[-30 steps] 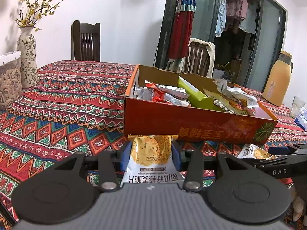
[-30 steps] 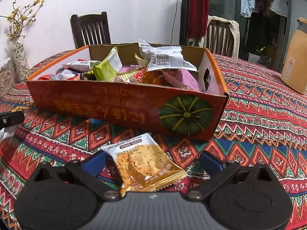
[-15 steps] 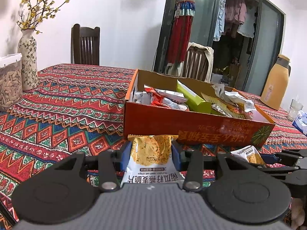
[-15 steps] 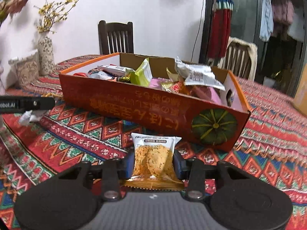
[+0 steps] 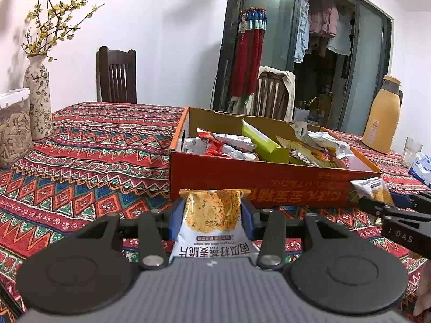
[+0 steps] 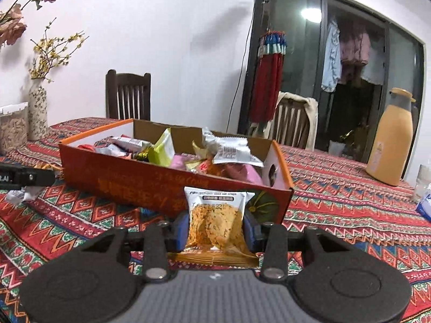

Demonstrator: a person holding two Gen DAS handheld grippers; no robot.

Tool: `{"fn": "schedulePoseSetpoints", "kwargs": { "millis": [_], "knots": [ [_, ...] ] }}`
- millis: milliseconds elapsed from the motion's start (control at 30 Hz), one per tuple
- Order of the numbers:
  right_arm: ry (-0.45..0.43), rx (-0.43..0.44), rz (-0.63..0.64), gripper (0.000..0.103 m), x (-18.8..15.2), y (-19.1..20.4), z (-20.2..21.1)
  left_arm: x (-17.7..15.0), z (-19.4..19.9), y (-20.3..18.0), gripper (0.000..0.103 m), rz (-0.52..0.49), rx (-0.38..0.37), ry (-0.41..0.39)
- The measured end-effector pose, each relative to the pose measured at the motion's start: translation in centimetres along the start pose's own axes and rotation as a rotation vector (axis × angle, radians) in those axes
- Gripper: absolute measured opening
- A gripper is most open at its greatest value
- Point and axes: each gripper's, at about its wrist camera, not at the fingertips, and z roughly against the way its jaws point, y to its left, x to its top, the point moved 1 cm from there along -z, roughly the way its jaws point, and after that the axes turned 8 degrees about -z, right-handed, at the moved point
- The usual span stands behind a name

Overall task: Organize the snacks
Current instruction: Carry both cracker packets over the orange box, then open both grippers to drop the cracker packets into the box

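Two oat-crisp packets are off the table, one clamped in the left gripper and one in the right gripper, both held at the near side of the orange snack box, which already holds many wrappers. Both packets appear bound for it. Table areas beneath the grippers are hidden.
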Motion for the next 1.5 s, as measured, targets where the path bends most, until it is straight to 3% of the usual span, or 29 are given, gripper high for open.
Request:
{"fn": "schedulePoseSetpoints", "kwargs": {
  "millis": [433,833,1133,1500],
  "knots": [
    [-0.066,0.018,-0.108,0.039,0.5,-0.7,2.6,1.3,1.9,0.0,0.045,0.041,0.009,-0.034],
    [-0.164,0.05,-0.136,0.039,4.0,-0.1,3.6,6.3,3.2,-2.0,0.045,0.022,-0.026,-0.116],
    [-0.208,0.063,-0.13,0.039,7.1,0.5,2.4,9.8,2.0,-2.7,0.045,0.02,-0.016,-0.144],
    [-0.226,0.073,-0.109,0.039,10.8,0.7,-1.4,13.4,-2.3,-2.8,0.045,0.032,0.019,-0.134]
  ]
}}
